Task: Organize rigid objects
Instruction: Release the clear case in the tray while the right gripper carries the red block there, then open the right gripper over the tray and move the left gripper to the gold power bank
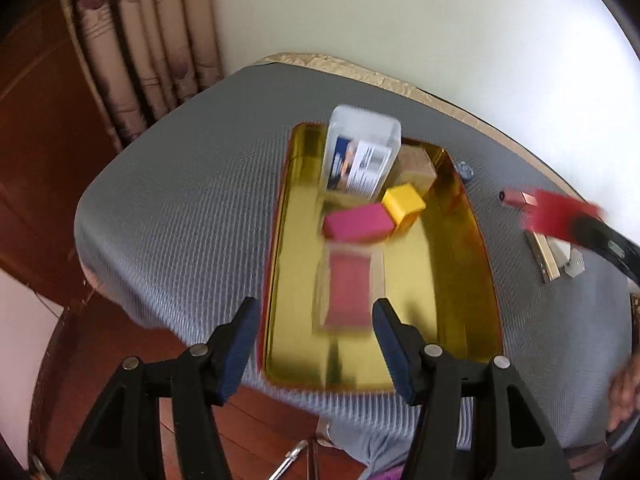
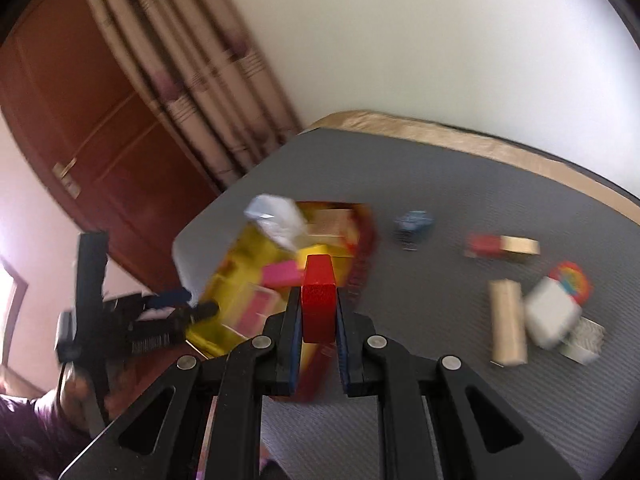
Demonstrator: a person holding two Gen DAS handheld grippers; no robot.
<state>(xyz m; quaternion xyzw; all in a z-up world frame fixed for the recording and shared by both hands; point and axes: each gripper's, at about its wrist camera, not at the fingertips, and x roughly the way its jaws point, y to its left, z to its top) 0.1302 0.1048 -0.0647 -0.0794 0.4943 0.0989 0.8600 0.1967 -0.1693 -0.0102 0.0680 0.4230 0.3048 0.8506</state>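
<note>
A gold tray lies on the grey table mat. In it are a clear plastic box, a tan block, a yellow block, a pink block and a clear case with a red card. My left gripper is open and empty above the tray's near end. My right gripper is shut on a red block and holds it above the tray's right side; the red block also shows, blurred, in the left wrist view.
Loose on the mat right of the tray: a blue-grey piece, a red and tan block, a long tan block, a white block, a rainbow piece. Curtain and wooden door stand at the left.
</note>
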